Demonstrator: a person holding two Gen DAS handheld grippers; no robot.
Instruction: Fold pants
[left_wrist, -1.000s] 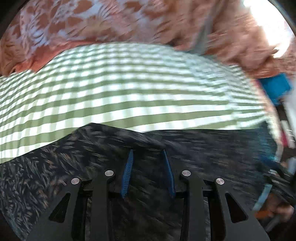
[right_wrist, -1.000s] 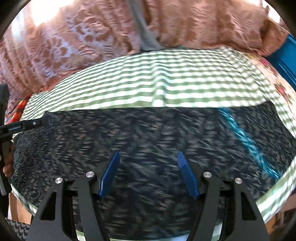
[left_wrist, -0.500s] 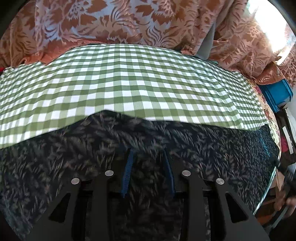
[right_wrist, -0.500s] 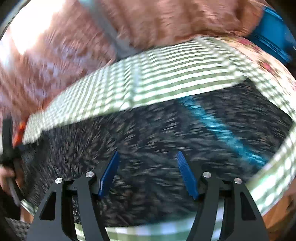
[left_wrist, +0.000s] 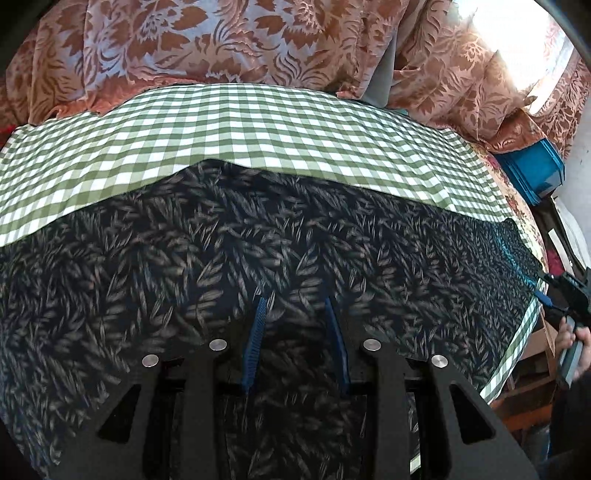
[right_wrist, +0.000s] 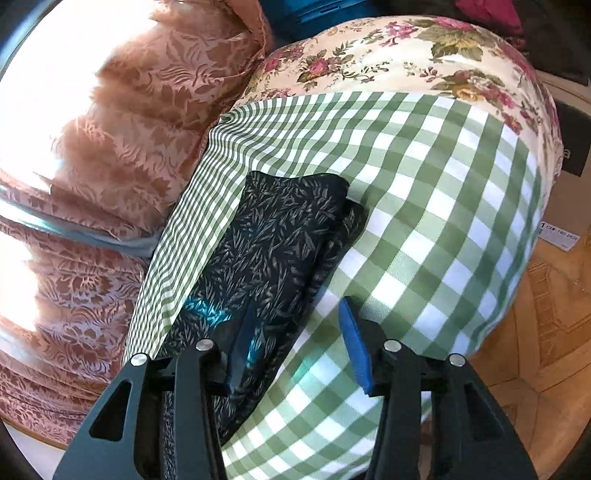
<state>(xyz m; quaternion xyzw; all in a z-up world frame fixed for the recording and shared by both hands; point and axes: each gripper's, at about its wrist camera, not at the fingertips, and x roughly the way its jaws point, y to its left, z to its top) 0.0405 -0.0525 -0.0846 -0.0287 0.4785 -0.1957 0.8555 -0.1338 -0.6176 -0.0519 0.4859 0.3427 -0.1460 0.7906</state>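
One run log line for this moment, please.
pants: on checked cloth | right hand-held gripper: closing around pants edge | left hand-held gripper: grip unclear

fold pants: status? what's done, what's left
Done: the dark leaf-print pants lie flat along the green checked cloth, apparently doubled leg over leg, since two layered edges show in the right wrist view. In hand: left gripper sits over the fabric; right gripper is closing at one end's edge. Left: the crosswise folds.

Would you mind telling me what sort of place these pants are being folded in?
Most likely a room in someone's home. The dark leaf-print pants lie on a green checked cloth spread over a floral-covered surface, with damask curtains lit from a window behind and wood parquet flooring below.
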